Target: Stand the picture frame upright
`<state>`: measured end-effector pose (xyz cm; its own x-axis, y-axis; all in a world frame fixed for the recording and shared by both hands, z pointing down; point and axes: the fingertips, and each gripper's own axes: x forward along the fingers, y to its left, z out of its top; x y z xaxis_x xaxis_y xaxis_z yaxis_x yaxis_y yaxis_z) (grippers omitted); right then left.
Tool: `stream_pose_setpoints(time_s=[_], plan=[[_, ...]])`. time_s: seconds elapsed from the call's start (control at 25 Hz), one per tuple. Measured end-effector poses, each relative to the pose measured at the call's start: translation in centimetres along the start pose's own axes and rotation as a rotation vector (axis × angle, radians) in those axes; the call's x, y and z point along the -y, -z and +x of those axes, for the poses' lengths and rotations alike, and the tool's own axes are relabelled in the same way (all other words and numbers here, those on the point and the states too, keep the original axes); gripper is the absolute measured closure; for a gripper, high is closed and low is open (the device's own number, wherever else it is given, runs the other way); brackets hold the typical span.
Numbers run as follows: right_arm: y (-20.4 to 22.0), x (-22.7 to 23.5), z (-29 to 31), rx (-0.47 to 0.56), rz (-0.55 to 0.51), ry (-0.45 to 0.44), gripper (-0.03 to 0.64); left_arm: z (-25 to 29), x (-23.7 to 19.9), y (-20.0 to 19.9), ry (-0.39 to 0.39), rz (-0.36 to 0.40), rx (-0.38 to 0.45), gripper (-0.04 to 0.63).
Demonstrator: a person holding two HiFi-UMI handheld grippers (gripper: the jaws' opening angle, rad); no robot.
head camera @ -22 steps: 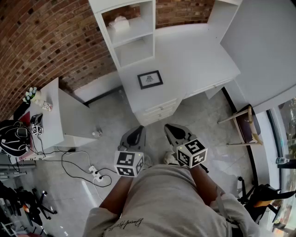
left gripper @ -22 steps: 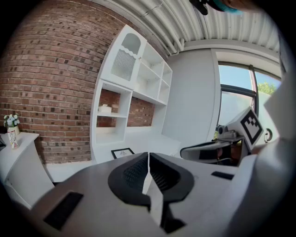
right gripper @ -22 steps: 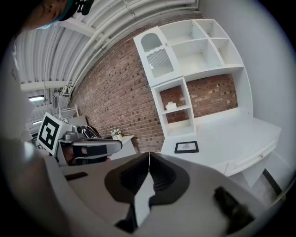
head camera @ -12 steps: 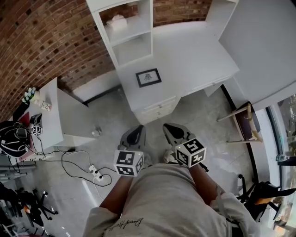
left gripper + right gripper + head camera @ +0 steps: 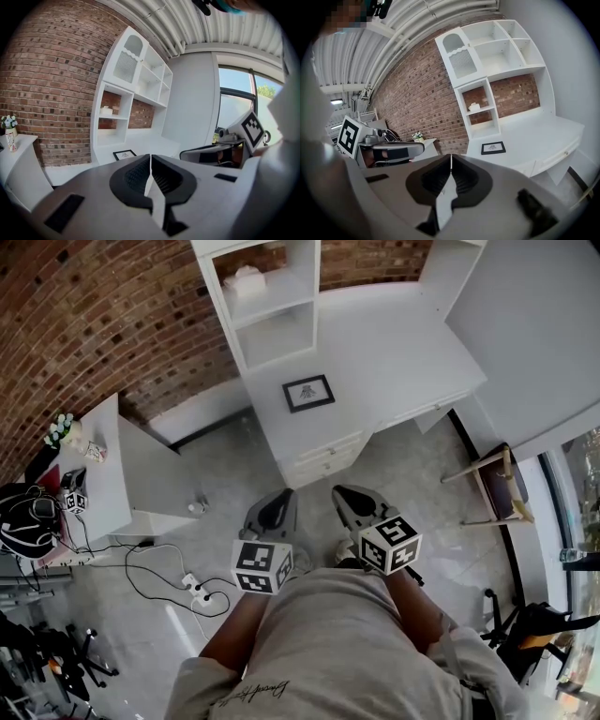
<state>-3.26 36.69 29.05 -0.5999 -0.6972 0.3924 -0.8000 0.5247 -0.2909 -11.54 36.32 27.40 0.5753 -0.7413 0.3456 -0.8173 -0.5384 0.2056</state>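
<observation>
A black picture frame (image 5: 308, 393) with a white print lies flat on the white desk (image 5: 394, 352), below the shelf unit. It also shows small in the left gripper view (image 5: 124, 154) and the right gripper view (image 5: 493, 147). My left gripper (image 5: 269, 514) is held over the floor well short of the desk, jaws shut with nothing between them. My right gripper (image 5: 357, 506) hangs beside it, also shut and empty. Both point toward the desk, far from the frame.
A white shelf unit (image 5: 265, 298) stands on the desk's left end against the brick wall. Desk drawers (image 5: 323, 457) face me. A low white cabinet (image 5: 103, 474) sits left, cables and a power strip (image 5: 195, 592) lie on the floor, a stool (image 5: 497, 498) stands right.
The view has shifted slightly, so the desk and frame sit a little to the right in the head view. Both grippers have stayed in place, shut.
</observation>
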Motion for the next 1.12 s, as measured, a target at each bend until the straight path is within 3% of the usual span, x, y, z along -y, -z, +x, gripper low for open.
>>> stream_pose_setpoints(time_s=[0.48,0.84,1.12], plan=[[-0.2,-1.3,2.1,0.0,-0.015,-0.001,0.588,-0.4,-2.2,0.0,0.013,-0.006,0.012,0.573],[-2.1,3.9,6.1,-0.004,-0.033,-0.014,0.588,5.8,-4.0,-1.6,0.008,-0.003,-0.001,0.572],[-6.3,10.2,10.3,-0.006,-0.042,-0.023,0.588,12.6,-6.8,-4.6,-0.015,-0.012,-0.001,0.572]])
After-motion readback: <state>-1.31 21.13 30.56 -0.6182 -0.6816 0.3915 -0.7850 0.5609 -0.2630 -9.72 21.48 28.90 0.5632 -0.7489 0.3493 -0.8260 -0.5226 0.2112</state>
